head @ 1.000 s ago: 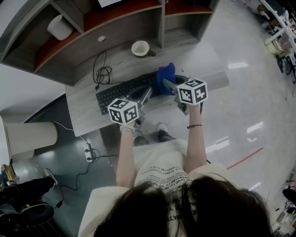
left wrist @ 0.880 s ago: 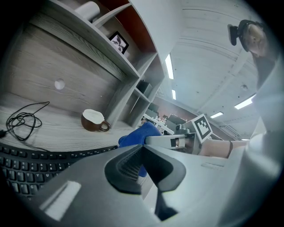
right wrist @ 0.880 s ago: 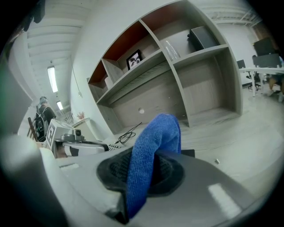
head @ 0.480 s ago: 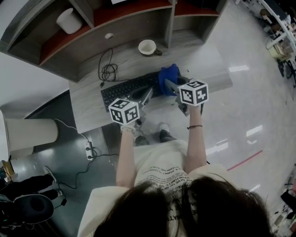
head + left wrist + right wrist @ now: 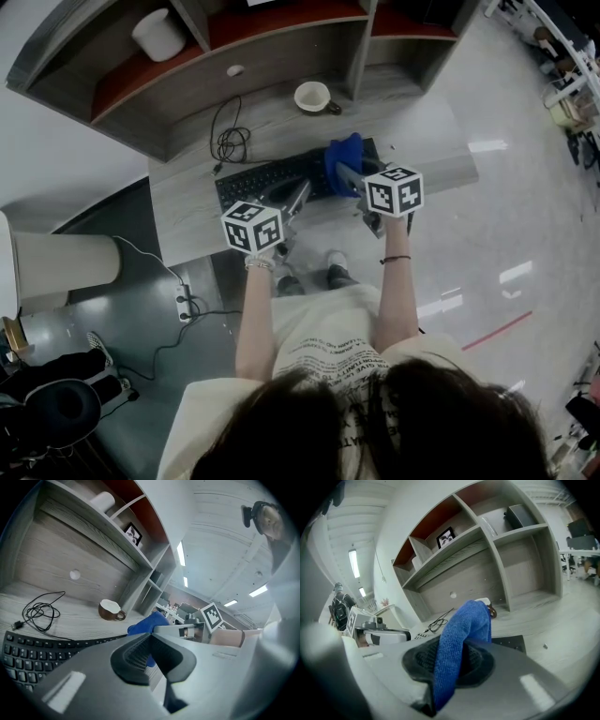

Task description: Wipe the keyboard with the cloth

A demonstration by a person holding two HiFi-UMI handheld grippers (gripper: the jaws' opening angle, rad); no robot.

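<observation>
Centre frame, the right gripper [image 5: 345,174] pinches a blue cloth [image 5: 343,153] over the right end of the black keyboard [image 5: 267,178]. The left gripper [image 5: 298,194], jaws pressed together on nothing, hovers just left.

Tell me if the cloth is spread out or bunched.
Bunched. The cloth is pinched in a fold between the right gripper's jaws and humps up above them, not laid flat on the keyboard.

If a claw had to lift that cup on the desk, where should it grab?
Probably its rim, from above, one jaw inside and one outside: the cup stands upright with its mouth open, and its small handle looks too tight for a jaw.
</observation>
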